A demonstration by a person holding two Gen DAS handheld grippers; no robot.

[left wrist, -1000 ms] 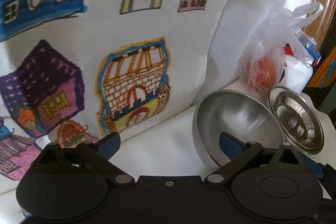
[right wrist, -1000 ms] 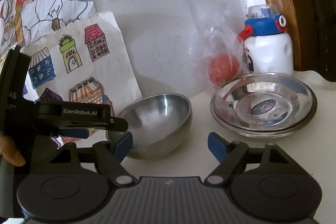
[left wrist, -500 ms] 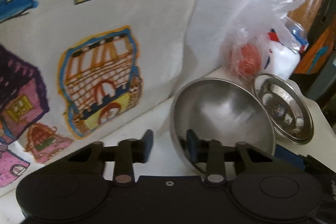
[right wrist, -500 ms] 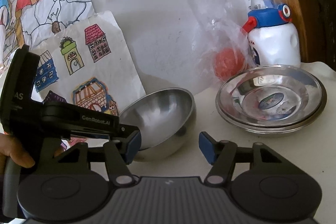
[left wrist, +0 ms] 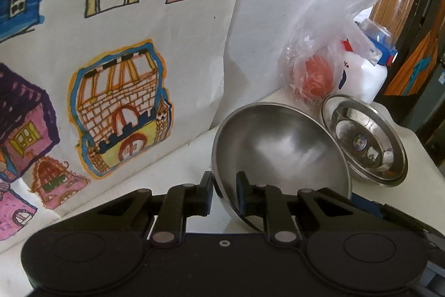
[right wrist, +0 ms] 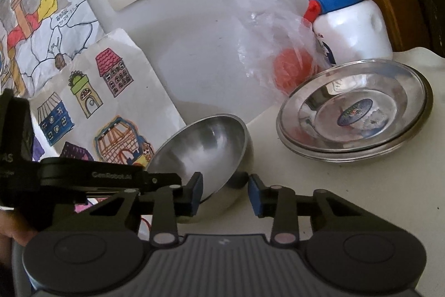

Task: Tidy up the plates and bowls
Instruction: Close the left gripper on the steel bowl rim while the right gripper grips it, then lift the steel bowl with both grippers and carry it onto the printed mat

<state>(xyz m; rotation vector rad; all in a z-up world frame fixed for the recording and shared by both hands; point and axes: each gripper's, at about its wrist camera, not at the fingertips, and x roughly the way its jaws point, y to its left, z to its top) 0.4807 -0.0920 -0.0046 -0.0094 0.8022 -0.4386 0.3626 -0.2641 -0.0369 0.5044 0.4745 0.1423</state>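
Left wrist view: low and close, facing right along the wall, with the tilted round steel bowl (left wrist: 281,149) directly ahead. Right wrist view: set nearer, facing the wall. Both share the bowl, the stacked shallow steel plates (right wrist: 358,113) and the white blue-capped bottle (right wrist: 350,27) far right.

A white table (right wrist: 347,194) carries everything. On it a steel bowl (right wrist: 205,141) sits tilted (its near rim lifted, whether it touches the top cannot be told). To its right, stacked steel plates (right wrist: 358,107) lie flat. Behind them stand a white bottle with a blue cap (right wrist: 350,27) and a clear plastic bag holding something red (right wrist: 289,68). Children's drawings (left wrist: 119,52) lean at the back edge.
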